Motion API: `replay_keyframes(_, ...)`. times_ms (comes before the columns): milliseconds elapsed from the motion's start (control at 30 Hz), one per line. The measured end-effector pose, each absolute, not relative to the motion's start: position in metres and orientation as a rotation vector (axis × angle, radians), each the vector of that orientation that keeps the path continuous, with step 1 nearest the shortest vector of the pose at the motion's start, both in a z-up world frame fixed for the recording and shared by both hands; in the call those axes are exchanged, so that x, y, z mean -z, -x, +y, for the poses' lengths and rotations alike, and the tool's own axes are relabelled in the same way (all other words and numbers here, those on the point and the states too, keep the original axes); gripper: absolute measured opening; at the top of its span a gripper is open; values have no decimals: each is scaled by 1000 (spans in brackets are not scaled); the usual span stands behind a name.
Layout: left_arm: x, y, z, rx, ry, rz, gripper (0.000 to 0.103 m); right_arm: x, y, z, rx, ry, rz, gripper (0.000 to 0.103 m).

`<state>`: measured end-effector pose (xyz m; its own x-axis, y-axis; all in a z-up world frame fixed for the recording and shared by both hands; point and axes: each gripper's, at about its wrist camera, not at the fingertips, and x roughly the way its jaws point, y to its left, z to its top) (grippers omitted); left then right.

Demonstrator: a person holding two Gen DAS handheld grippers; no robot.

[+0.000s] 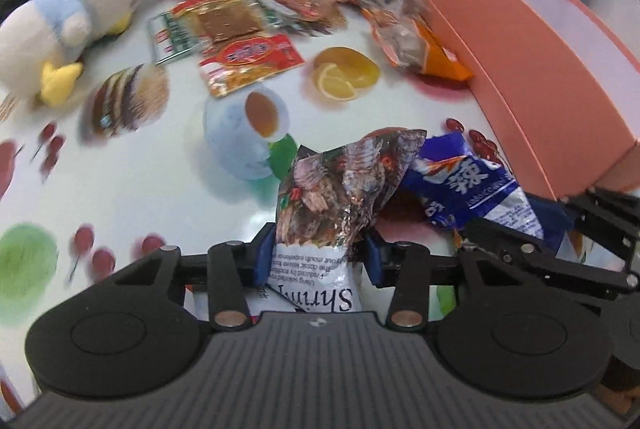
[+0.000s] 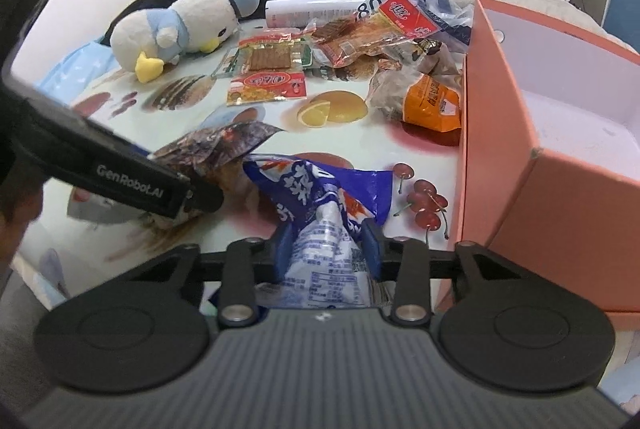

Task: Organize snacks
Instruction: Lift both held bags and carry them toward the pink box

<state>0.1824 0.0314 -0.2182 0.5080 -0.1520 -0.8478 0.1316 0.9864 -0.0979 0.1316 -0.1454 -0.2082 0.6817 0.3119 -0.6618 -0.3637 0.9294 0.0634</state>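
Clamping two packets: left fingers [image 1: 316, 253] shrimp bag [image 1: 340, 197], right fingers [image 2: 326, 249] blue packet [image 2: 320, 197].

The right tool [image 2: 326, 247] grips a blue snack bag [image 2: 320, 197] above the printed surface [image 2: 360, 145], beside the orange box [image 2: 516, 165].

left wrist: low, close, facing table [image 1: 132, 185] | right wrist: same, both share pink box [image 2: 500, 133]

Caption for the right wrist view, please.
Right claw clamps a blue snack bag beside the open pink box, while the left claw holds a dark shrimp-snack bag.
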Motion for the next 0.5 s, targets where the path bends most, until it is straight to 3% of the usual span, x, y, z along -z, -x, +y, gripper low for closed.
replay_keyframes(167,203,-163,35,89,118,993,49,197,-125,-149,-380,64,711,29)
replay_keyframes(500,150,-123,39,28,230,895,49,162,-110,-170,-365,-34,668,28)
